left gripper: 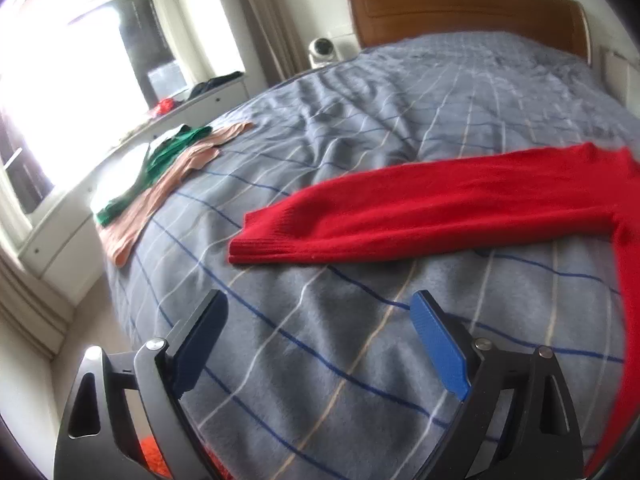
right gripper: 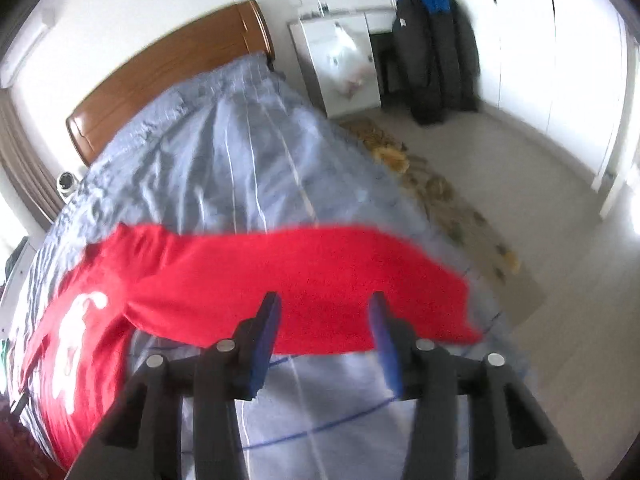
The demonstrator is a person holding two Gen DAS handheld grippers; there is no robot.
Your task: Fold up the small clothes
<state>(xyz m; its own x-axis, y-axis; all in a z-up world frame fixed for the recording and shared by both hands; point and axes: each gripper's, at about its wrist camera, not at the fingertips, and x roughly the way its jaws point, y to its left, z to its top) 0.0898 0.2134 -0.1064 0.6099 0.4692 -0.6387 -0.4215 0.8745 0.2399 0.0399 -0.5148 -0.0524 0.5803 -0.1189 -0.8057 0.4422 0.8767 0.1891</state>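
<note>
A red knit sweater lies flat on the grey checked bedspread. Its one sleeve stretches left, with the cuff just beyond my left gripper, which is open and empty above the bedspread. In the right wrist view the other sleeve stretches right toward the bed's edge, and the sweater's front with a white print lies at the left. My right gripper is open and empty, its fingertips just short of that sleeve.
A green garment and a peach garment lie at the bed's left edge. A white dresser stands under the window. A wooden headboard is at the far end. A patterned rug and a nightstand are right of the bed.
</note>
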